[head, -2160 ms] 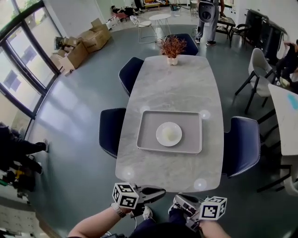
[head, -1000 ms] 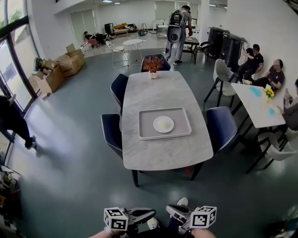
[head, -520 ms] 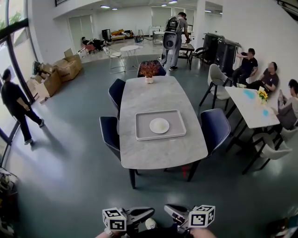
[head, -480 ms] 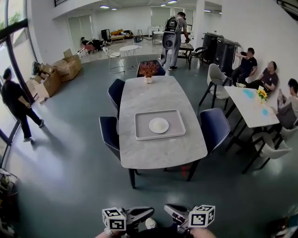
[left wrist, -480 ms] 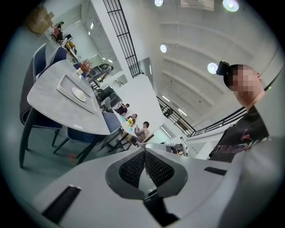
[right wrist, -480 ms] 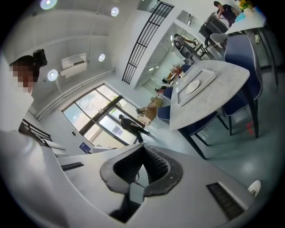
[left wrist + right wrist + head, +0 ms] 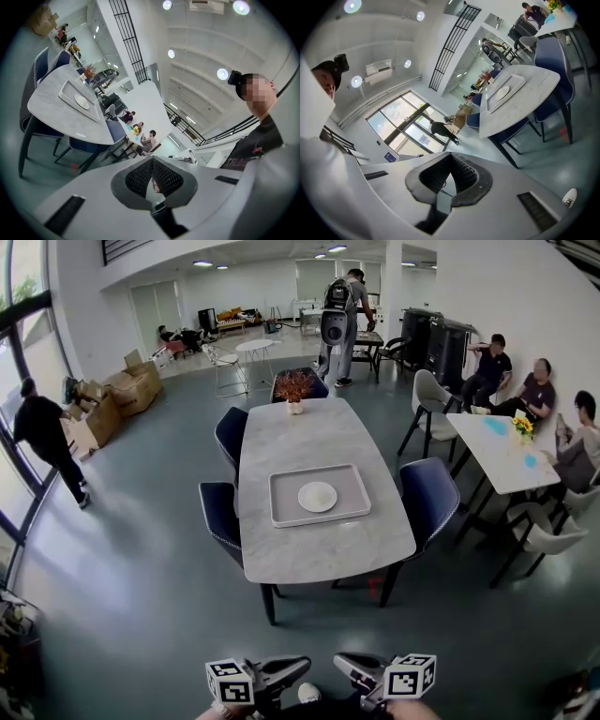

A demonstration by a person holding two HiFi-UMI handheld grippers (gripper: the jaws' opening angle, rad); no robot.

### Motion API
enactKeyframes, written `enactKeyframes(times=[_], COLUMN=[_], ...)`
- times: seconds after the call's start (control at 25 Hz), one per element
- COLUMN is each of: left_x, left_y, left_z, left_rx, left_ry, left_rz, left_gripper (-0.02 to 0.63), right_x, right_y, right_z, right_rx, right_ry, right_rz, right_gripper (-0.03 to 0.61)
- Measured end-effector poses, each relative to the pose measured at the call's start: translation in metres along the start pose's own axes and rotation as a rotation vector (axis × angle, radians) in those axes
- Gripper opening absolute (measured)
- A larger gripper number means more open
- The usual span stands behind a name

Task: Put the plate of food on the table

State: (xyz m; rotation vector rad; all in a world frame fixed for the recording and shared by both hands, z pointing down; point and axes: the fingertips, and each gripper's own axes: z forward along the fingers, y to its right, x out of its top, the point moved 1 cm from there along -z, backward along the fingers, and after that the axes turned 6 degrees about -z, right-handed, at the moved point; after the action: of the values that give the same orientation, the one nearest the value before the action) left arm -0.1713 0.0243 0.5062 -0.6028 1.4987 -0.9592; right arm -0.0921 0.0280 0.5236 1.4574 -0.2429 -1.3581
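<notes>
A long grey marble-topped table with rounded corners [image 7: 314,554] stood well ahead of the person, its long axis running straight away from them in the head view. Dark blue upholstered chairs [image 7: 428,498] flanked it. On its middle lay a grey rectangular tray [image 7: 284,514], its long axis crosswise to the table's. A white round plate [image 7: 317,496] sat at the tray's centre; what lay on it was too small to tell.

Only the head view showed the reddish potted plant [image 7: 294,388] at the table's far end. Only the left gripper view showed the dark shirt [image 7: 253,147] with red lettering, cut off and unreadable. The right gripper view alone showed a white shoe tip [image 7: 568,199], its print too small to read.

The left gripper [image 7: 302,667] and the right gripper [image 7: 340,663] hung low, side by side, well apart from the table. Each one's jaws met at the tips with nothing between them.
</notes>
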Motion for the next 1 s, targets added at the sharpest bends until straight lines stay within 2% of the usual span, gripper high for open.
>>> enactKeyframes(times=[0.2, 0.4, 0.56, 1.0], left_x=[0.003, 0.002, 0.004, 0.006], left_y=[-0.001, -0.002, -0.002, -0.006], left_z=[-0.004, -0.003, -0.005, -0.006], left_rx=[-0.005, -0.001, -0.004, -0.002], left_ry=[0.003, 0.008, 0.012, 0.016], left_rz=[0.004, -0.005, -0.002, -0.012], left_gripper=[0.008, 0.008, 0.008, 0.008], right_x=[0.003, 0.001, -0.001, -0.001], right_y=[0.001, -0.005, -0.001, 0.000], right_z=[0.002, 0.005, 0.009, 0.014], right_rx=[-0.025, 0.002, -0.013, -0.008], right_ry=[0.000, -0.014, -0.022, -0.025], right_rz=[-0.026, -0.018, -0.051, -0.033], right_gripper=[0.009, 0.009, 0.009, 0.008])
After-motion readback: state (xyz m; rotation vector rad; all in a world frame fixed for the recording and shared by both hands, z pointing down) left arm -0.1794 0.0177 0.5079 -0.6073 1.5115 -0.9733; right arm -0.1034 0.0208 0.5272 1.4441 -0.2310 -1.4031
